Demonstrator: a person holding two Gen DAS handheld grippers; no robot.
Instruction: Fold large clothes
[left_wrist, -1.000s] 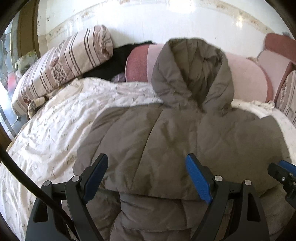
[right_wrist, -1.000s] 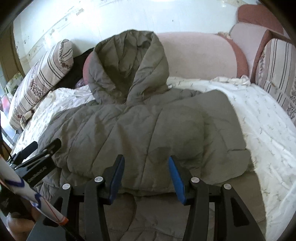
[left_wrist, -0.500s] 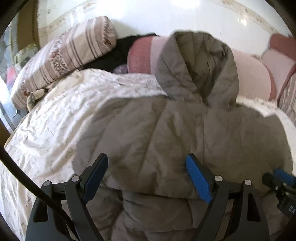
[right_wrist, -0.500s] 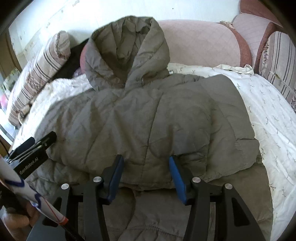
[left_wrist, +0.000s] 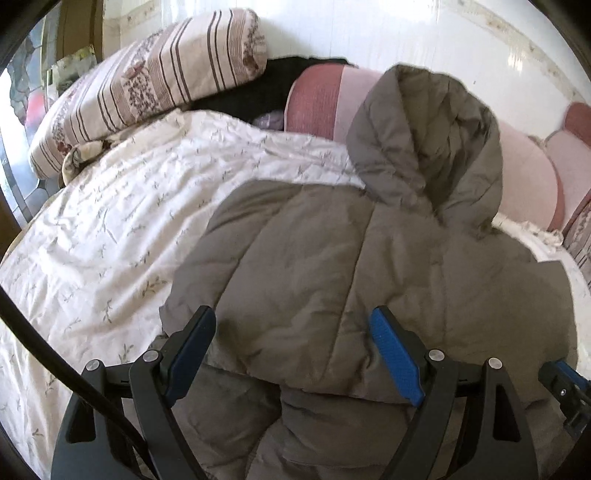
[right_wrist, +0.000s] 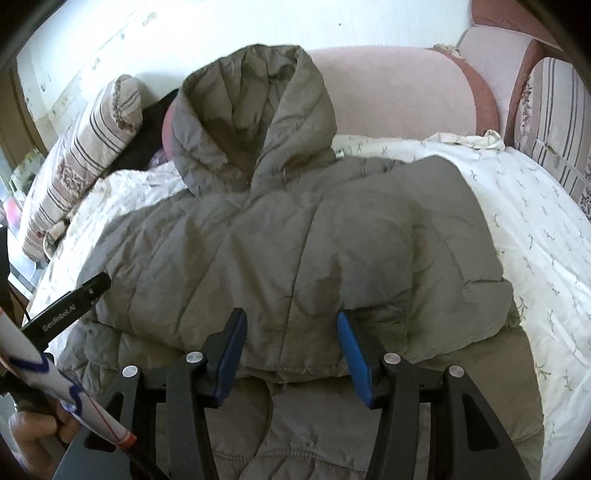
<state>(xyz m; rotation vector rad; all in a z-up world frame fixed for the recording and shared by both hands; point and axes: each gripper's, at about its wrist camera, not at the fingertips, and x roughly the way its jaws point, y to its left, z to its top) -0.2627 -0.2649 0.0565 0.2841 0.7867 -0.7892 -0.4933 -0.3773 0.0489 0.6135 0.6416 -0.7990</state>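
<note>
The left gripper (left_wrist: 293, 352) and the right gripper (right_wrist: 291, 349) both hung with blue-padded jaws spread wide and nothing between them, just above the near folded edge of a grey-brown quilted hooded puffer jacket (right_wrist: 280, 251). The jacket lay across a white leaf-printed bedspread (left_wrist: 122, 229), its lower part doubled up over the body, its hood (right_wrist: 251, 122) propped against a pink padded bolster (right_wrist: 399, 92). The puffy fill would probably spring the fold open, and slick fabric could slip from a shallow pinch. Bare bedspread lay open at both sides; a striped floral pillow (left_wrist: 147, 92) and the bolster closed off the far edge.
</note>
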